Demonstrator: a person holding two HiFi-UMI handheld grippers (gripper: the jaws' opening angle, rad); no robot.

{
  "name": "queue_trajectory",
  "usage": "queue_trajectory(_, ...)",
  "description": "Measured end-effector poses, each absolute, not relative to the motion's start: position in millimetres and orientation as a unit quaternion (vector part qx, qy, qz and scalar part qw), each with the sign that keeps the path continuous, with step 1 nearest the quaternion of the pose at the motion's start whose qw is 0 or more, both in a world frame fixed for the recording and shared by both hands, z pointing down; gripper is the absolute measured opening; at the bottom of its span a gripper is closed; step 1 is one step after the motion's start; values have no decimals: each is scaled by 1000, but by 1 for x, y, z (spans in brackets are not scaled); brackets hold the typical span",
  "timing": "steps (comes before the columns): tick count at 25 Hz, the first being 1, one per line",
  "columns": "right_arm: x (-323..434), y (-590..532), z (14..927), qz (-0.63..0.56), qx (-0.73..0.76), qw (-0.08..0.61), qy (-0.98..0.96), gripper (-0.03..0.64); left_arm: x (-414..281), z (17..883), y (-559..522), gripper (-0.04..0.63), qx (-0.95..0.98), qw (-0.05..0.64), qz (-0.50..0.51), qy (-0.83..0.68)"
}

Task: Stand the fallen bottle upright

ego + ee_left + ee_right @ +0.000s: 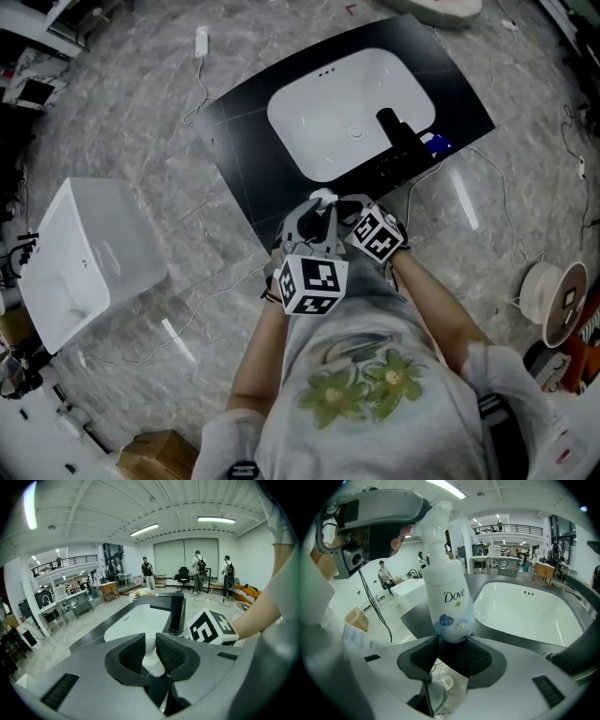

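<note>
A white Dove pump bottle (449, 606) stands upright between my two grippers, just off the front edge of the black counter (244, 141). In the head view only its white top (322, 199) shows above the grippers. My right gripper (452, 645) is shut on the bottle's base, with a pad pressed on each side. My left gripper (150, 645) is shut on the bottle's white pump neck (152, 660). In the head view the left gripper (311, 223) and right gripper (343, 212) sit close together. The bottle's base hangs over the floor.
The counter holds a white sink (319, 112) with a black faucet (398, 136). On the floor lie a white basin (84, 262) at left, cables, a spool (553, 295) at right and a cardboard box (155, 455). Several people (200, 571) stand far off.
</note>
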State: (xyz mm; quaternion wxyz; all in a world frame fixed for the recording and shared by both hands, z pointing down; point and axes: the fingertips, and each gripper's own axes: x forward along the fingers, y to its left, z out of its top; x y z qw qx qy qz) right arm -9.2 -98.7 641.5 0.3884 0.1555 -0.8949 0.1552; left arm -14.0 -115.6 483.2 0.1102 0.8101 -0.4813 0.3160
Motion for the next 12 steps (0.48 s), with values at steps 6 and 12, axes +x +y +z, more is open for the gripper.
queue_trajectory(6,-8,-97,640,158,159,393,-892,189,-4,480,-113,80,819,119,307,-470)
queue_trajectory(12,-4,-97,638,163,166,388,-892,189,3,481,-113,74,823,124,299,-467)
